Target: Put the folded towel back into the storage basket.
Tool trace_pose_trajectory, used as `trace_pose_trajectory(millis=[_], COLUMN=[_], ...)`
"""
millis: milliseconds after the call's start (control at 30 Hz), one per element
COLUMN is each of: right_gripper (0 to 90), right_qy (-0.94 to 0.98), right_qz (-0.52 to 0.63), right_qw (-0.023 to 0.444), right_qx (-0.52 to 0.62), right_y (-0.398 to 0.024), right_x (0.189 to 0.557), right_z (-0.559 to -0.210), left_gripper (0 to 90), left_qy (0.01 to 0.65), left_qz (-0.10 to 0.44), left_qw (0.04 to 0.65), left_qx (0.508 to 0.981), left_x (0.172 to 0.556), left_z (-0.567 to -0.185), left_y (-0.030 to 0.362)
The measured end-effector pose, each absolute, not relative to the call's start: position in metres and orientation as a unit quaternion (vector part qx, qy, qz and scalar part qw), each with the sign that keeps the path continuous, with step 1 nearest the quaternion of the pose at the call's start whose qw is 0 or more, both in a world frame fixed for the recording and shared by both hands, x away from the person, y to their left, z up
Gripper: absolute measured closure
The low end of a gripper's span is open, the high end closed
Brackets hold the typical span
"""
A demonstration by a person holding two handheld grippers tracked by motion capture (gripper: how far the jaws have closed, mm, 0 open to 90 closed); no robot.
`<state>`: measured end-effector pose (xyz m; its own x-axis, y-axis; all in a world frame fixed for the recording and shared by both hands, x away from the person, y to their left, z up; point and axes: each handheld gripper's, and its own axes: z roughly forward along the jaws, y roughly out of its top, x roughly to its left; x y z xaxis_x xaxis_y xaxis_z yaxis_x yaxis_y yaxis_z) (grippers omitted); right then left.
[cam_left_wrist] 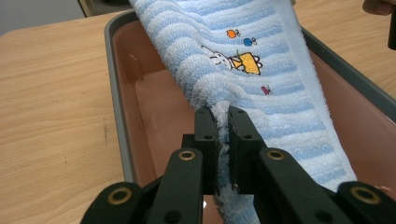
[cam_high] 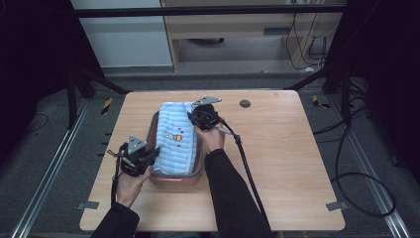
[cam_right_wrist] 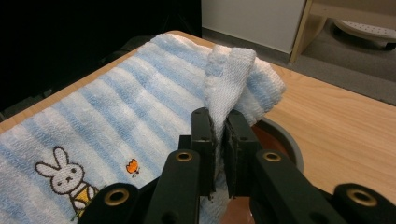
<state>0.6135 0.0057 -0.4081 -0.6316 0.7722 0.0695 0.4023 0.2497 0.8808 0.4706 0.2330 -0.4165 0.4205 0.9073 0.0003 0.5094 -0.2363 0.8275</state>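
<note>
Both claws, left (cam_left_wrist: 223, 122) and right (cam_right_wrist: 220, 125), are clamped on opposite towel (cam_high: 174, 139) corners. I'm keeping it spread taut between them over the tray (cam_high: 154, 127) so it can go down flat.

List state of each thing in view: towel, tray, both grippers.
Towel: folded, blue and white stripes, draped over the tray, pinched at two edges.
Tray: upright on the table, brown inside bare where visible, towel across it.
Left gripper: shut on the towel's near edge.
Right gripper: shut on a bunched fold at the towel's far end.
Table: wooden, carries the tray.
</note>
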Motion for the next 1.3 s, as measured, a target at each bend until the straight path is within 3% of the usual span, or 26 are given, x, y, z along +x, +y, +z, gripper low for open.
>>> trace_pose_trajectory(millis=[1000,1133,1200,1267,1300], right_gripper=[82.3,79.0,71.1,69.1,61.6], right_qy=[0.785,0.793,0.797,0.797,0.793], right_qz=[0.444,0.434,0.425,0.425,0.425], right_qw=[0.173,0.17,0.177,0.18,0.187], right_qx=[0.397,0.393,0.39,0.391,0.395], right_y=[0.009,0.011,0.012,0.012,0.01], right_x=[0.617,0.618,0.617,0.617,0.617], right_z=[-0.437,-0.44,-0.441,-0.441,-0.439], left_gripper=[80.2,72.6,70.0,69.9,69.5], left_qy=[0.487,0.49,0.489,0.489,0.489], left_qz=[0.24,0.243,0.245,0.246,0.247], left_qw=[0.363,0.357,0.36,0.361,0.364], left_qx=[0.758,0.757,0.756,0.755,0.753], left_x=[0.473,0.474,0.474,0.474,0.473], left_z=[-0.435,-0.437,-0.435,-0.435,-0.433], left_y=[0.23,0.231,0.233,0.234,0.235])
